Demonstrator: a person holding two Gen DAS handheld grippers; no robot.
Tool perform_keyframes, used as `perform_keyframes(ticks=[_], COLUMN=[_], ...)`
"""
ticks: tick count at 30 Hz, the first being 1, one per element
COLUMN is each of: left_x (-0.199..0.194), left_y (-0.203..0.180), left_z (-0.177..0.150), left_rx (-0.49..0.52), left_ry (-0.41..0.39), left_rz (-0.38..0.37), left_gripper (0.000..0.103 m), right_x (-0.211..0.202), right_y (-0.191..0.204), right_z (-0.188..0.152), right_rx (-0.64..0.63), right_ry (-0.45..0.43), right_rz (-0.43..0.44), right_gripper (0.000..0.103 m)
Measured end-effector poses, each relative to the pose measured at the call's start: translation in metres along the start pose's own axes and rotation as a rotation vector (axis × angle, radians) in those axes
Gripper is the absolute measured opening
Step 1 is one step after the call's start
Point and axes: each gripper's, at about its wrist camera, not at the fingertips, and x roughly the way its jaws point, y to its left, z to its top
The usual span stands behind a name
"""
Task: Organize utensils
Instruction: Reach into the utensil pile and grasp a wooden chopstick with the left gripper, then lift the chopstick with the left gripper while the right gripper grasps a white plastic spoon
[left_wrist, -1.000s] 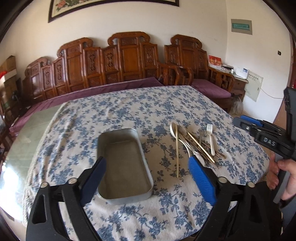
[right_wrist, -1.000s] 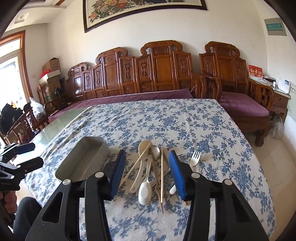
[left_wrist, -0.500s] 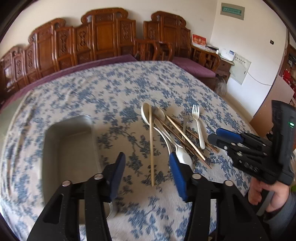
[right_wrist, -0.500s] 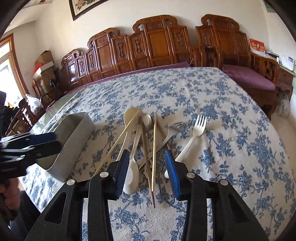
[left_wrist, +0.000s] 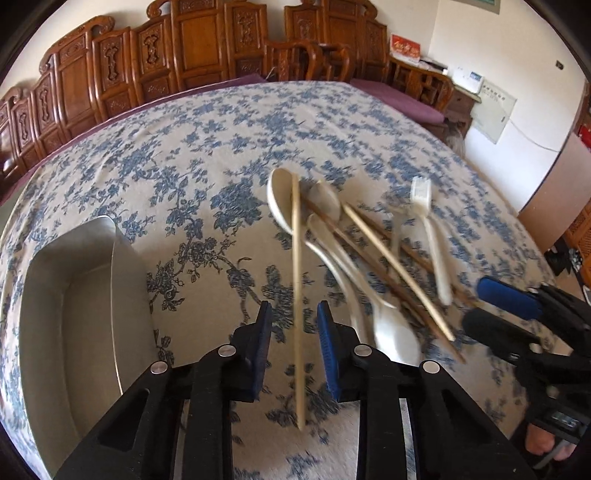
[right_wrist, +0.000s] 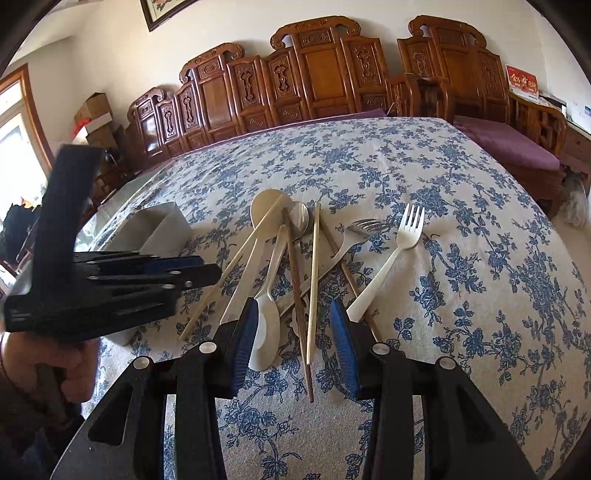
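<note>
Pale chopstick (left_wrist: 297, 295) between closing left gripper (left_wrist: 293, 325) fingers (left_wrist: 327, 325), untouched

Carved wooden chairs (right_wrist: 325, 70) with purple cushions (right_wrist: 517, 142) line a cream wall (right_wrist: 236, 22) beyond the blue-flowered tablecloth (right_wrist: 461, 206). Daylight comes through a wood-framed window (right_wrist: 16, 122) at left, beside stacked cardboard boxes (right_wrist: 94, 114). A framed picture (right_wrist: 162, 11) hangs above.
</note>
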Motion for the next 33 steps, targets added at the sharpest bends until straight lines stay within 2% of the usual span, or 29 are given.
perform_keyframes(ticks=[3, 6, 7, 11, 17, 21, 28, 33], left_x=[0.010, 0.015, 0.014, -0.003, -0.050, -0.073, -0.103, -0.112], left_y=[0.005, 0.010, 0.010, 0.015, 0.014, 0.014, 0.013, 0.011], left_z=[0.000, -0.002, -0.004, -0.012, -0.034, -0.043, -0.051, -0.052], left_rx=[-0.016, -0.036, -0.041, -0.062, -0.080, -0.094, -0.091, -0.085], left_ry=[0.020, 0.045, 0.041, 0.011, -0.052, -0.082, -0.119, -0.131], left_rz=[0.007, -0.026, -0.036, -0.042, -0.054, -0.054, -0.041, -0.040], left_gripper=[0.021, 0.006, 0.005, 0.004, 0.004, 0.004, 0.004, 0.004], right_x=[0.002, 0.003, 0.004, 0.008, 0.022, 0.032, 0.050, 0.052], right_y=[0.001, 0.004, 0.004, 0.009, 0.020, 0.024, 0.015, 0.008], right_z=[0.001, 0.001, 0.001, 0.000, -0.002, 0.000, -0.006, -0.006], right_rx=[-0.002, -0.007, -0.009, -0.017, -0.035, -0.041, 0.023, 0.081], right_ry=[0.005, 0.011, 0.014, 0.027, 0.061, 0.080, 0.152, 0.151], right_rz=[0.001, 0.007, 0.010, 0.030, 0.070, 0.058, 0.068, 0.105], right_gripper=[0.043, 0.043, 0.043, 0.043, 0.034, 0.034, 0.034, 0.034])
